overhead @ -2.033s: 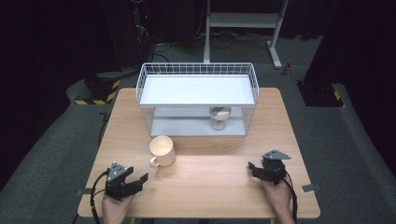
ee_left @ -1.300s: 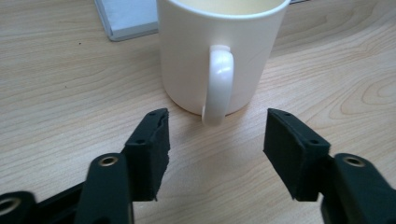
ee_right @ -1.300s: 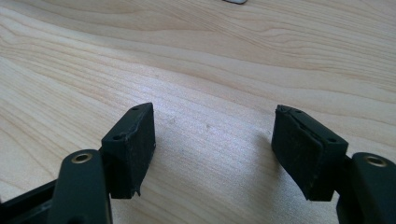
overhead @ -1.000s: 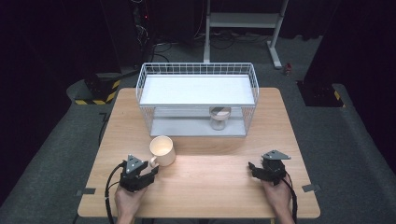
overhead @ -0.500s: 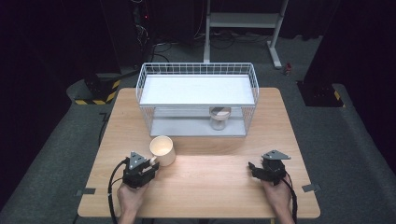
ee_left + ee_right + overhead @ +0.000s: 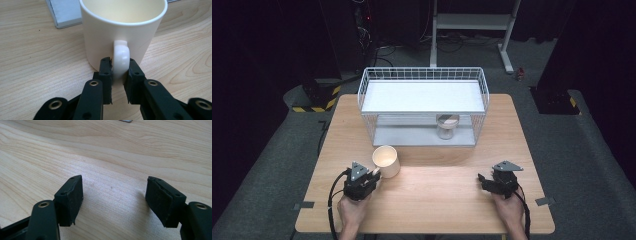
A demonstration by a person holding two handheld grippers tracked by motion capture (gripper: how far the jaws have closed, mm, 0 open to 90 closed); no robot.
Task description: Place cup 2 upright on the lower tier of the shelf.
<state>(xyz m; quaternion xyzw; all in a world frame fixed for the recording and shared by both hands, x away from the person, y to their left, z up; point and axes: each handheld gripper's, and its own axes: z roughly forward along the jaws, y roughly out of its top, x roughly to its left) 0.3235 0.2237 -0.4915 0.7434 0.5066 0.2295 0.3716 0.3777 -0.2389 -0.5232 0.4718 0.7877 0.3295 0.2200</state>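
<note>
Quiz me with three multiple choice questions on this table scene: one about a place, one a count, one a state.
1. Where does the cream mug stand?
A on the table, in front of the wire rack
B on the rack's top shelf
C on the floor

2. How many shelves has the rack?
A one
B two
C four

3. What is the left gripper doing?
A hanging open above the mug
B gripping the rack
C gripping the mug's handle

Key: A, the mug sits on bare wood; B, one upper and one lower shelf; C, its jaws have just been closing and the pads press the handle.
</note>
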